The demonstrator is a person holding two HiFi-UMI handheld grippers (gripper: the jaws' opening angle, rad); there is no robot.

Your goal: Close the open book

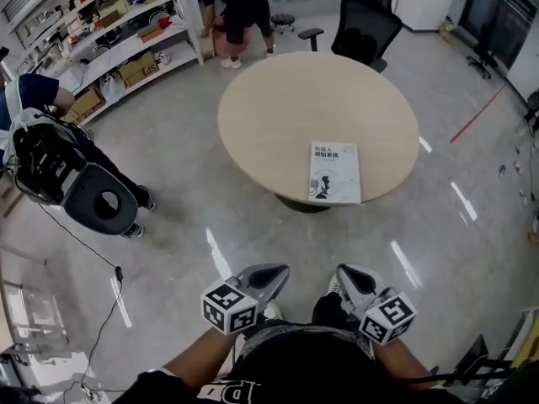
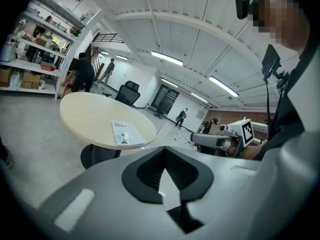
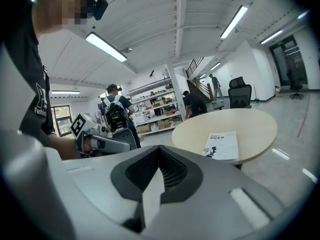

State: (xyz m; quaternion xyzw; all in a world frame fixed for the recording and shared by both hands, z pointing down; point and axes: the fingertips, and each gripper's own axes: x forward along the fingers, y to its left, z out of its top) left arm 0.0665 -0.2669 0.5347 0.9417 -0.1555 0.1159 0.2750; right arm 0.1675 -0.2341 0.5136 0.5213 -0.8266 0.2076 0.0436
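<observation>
A white book (image 1: 334,172) lies closed, cover up, on the near right part of a round beige table (image 1: 278,108). It also shows as the book (image 2: 126,133) in the left gripper view and the book (image 3: 221,145) in the right gripper view. Both grippers hang close to the person's body, well short of the table. My left gripper (image 1: 283,269) is shut with nothing between its jaws, and its own view shows the left gripper (image 2: 164,154) pressed together. My right gripper (image 1: 342,270) is shut and empty too, seen as the right gripper (image 3: 159,154) in its own view.
A black office chair (image 1: 366,23) stands behind the table. Shelves (image 1: 118,40) with boxes line the far left wall. A person with a backpack (image 1: 50,158) stands at the left, and another person (image 1: 240,11) bends down near the shelves. A cable (image 1: 105,310) trails over the glossy floor.
</observation>
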